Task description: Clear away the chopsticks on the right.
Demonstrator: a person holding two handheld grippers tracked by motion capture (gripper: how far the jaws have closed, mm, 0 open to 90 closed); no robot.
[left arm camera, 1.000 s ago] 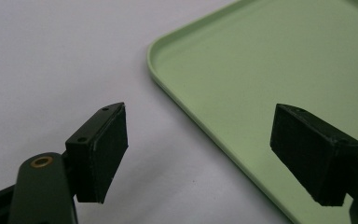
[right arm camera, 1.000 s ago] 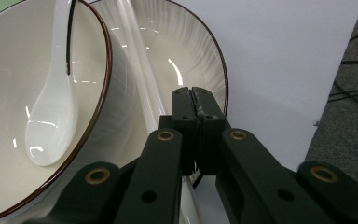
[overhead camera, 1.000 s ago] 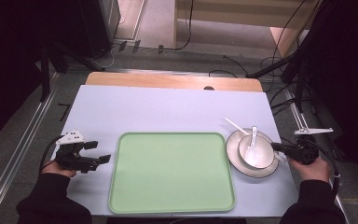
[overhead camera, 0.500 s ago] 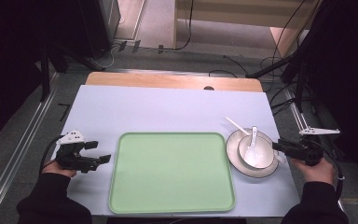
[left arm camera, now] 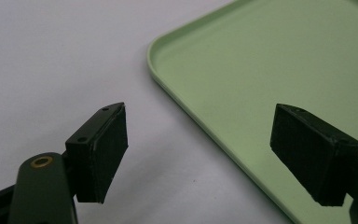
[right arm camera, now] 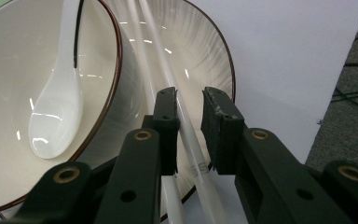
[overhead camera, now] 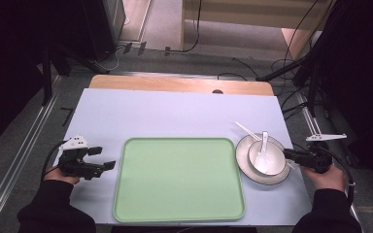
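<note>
Pale lavender covering spreads over the table (overhead camera: 175, 114), with a bare wooden strip along its far edge and dark floor and cables beyond. A light green tray (overhead camera: 179, 179) lies empty at the near middle, apparently waiting to receive the tableware.

To its right, a white plate (overhead camera: 245, 162) with a dark rim carries a white bowl (overhead camera: 267, 162), and a white ceramic spoon (right arm camera: 58, 107) rests inside the bowl, its handle leaning out toward the far side. A pair of white chopsticks (right arm camera: 189, 140) lies across the plate just beside the bowl, running from the near right to the far left.

The right gripper (right arm camera: 189, 112) reaches in low from the plate's right edge. Its jaws have just been closing and now stand narrowly apart with one chopstick between them; a gap shows on both sides, so no firm pinch appears yet. That low, level approach suits sliding the pads along a thin stick.

The left gripper (left arm camera: 205, 144) waits left of the tray, jaws spread wide and holding nothing, straddling the tray's near-left rim, likely parked out of the way.
</note>
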